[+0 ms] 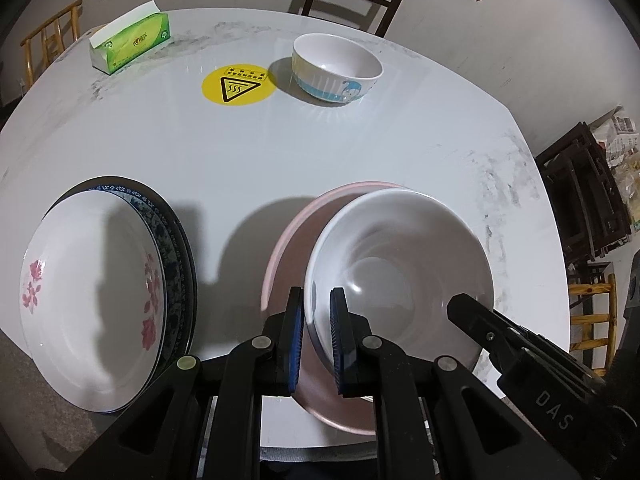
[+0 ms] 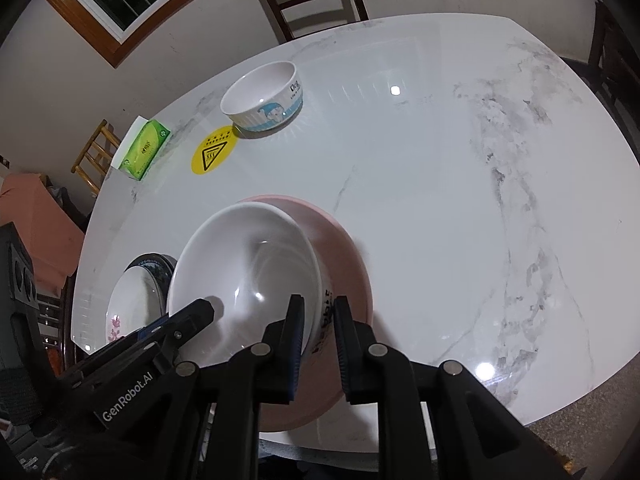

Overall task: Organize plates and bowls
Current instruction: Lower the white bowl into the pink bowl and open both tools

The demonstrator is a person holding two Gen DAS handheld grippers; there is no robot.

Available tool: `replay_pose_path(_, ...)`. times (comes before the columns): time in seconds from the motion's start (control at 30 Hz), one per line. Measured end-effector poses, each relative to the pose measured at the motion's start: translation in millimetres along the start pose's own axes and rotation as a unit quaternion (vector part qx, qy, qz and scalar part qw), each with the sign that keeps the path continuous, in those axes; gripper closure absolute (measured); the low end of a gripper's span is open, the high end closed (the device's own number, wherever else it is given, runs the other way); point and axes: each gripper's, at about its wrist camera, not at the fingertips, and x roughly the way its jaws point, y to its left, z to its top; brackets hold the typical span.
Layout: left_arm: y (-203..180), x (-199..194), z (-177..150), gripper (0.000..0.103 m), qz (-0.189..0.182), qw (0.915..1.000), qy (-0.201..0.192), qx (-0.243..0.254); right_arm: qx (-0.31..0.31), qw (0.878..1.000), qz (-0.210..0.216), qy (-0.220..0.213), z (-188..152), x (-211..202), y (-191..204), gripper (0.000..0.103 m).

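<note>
White marble-look table (image 1: 280, 152) carries everything. At the left, in the left wrist view, a floral plate (image 1: 92, 292) sits on top of a blue-patterned plate (image 1: 170, 232), so the plates look already stacked. Behind them lies a green tissue box (image 1: 130, 38), then a yellow warning sticker (image 1: 239, 83). Just beside the sticker stands a small cartoon bowl (image 1: 336, 68), alone and well apart from the rest; by my reading it is what remains to be gathered.

Nearer the front, a big white bowl (image 1: 400, 264) is above a pink plate (image 1: 288, 240), tilted, and I cannot tell whether it is resting on the plate yet. The left gripper (image 1: 316, 344) is clamped on its near-left rim, one pad inside and one outside. The right gripper (image 2: 318, 348) pinches the opposite rim the same way, over the printed wall. Setting this bowl down and letting go seems the step in hand.
</note>
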Motion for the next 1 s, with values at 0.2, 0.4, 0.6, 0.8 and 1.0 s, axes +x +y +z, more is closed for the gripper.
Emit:
replay_pose_path(0.2, -2.5, 5.0, 0.5, 0.093, 0.002, 1.0, 0.006, 0.003, -0.002, 1.0, -0.007, -0.001, 2.3, 1.6, 1.5, 0.086)
replay_pose_path(0.4, -1.7, 9.1, 2.4, 0.093, 0.0, 0.9999, 0.013, 0.002, -0.001, 1.0, -0.009, -0.001, 4.2, 2.5, 1.2, 0.086)
replay_pose_path(0.6, -1.6, 10.6, 3.9, 0.092, 0.001, 0.9999, 0.014, 0.002, -0.011, 1.0, -0.018, -0.002, 5.4, 3.5, 4.3, 0.086)
replay_pose_path(0.8, -0.2, 10.7, 4.2, 0.091, -0.002, 0.9999, 0.014, -0.001, -0.02, 1.0, -0.016, -0.002, 5.5, 3.9, 8.1, 0.078)
replay_pose_path(1.0, 0.4, 7.9, 5.7, 0.087, -0.006, 0.9999, 0.008, -0.001, -0.025, 1.0, -0.018, -0.002, 4.2, 3.8, 9.4, 0.077)
